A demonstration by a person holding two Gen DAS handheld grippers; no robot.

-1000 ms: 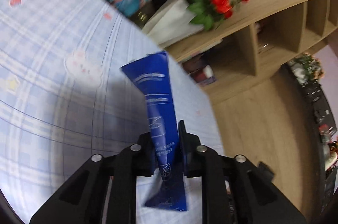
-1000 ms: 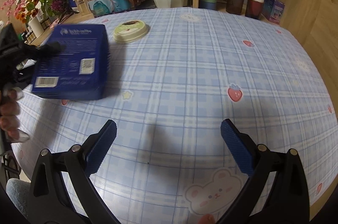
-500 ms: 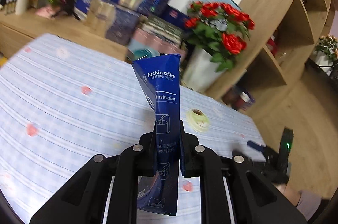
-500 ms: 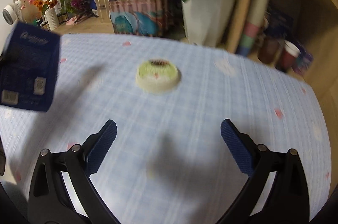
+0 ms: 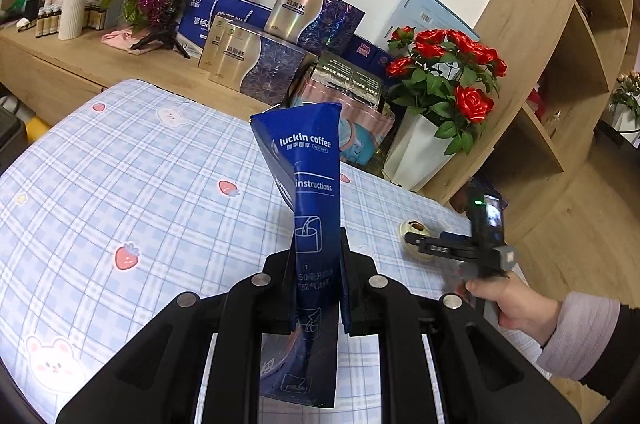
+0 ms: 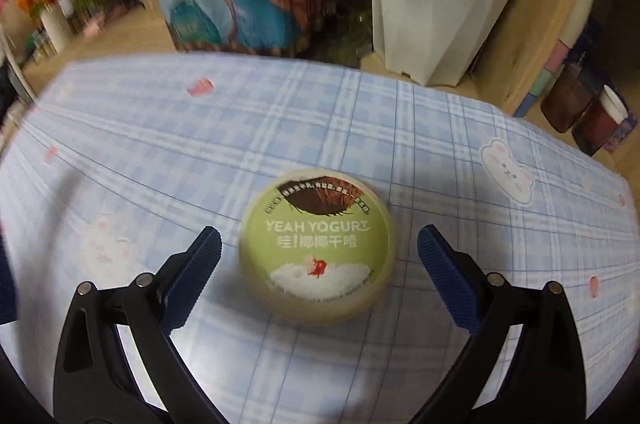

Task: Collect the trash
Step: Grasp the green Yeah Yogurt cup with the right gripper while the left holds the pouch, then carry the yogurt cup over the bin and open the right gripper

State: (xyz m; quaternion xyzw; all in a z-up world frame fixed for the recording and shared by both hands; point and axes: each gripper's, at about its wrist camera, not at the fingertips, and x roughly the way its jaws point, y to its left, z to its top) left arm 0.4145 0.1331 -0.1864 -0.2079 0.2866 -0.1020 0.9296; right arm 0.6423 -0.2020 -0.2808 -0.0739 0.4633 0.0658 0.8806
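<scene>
My left gripper [image 5: 316, 264] is shut on a flattened blue Luckin Coffee box [image 5: 310, 184] and holds it upright above the blue checked tablecloth [image 5: 120, 184]. My right gripper [image 6: 319, 256] is open. Its blue-padded jaws stand on either side of a round green-lidded yogurt cup [image 6: 316, 244] that sits on the cloth, with a gap on each side. In the left wrist view the right gripper [image 5: 420, 244] is at the cup [image 5: 412, 230] near the table's far right edge.
A white vase of red roses [image 5: 420, 152] and gift boxes [image 5: 256, 64] line the table's far edge on a wooden sideboard [image 5: 80, 72]. Wooden shelves [image 5: 560, 84] stand to the right. Cups [image 6: 592, 112] sit on a shelf behind the table.
My right gripper has moved forward across the table until its open jaws flank the yogurt cup. My left gripper has swung round with the blue box still in its grip.
</scene>
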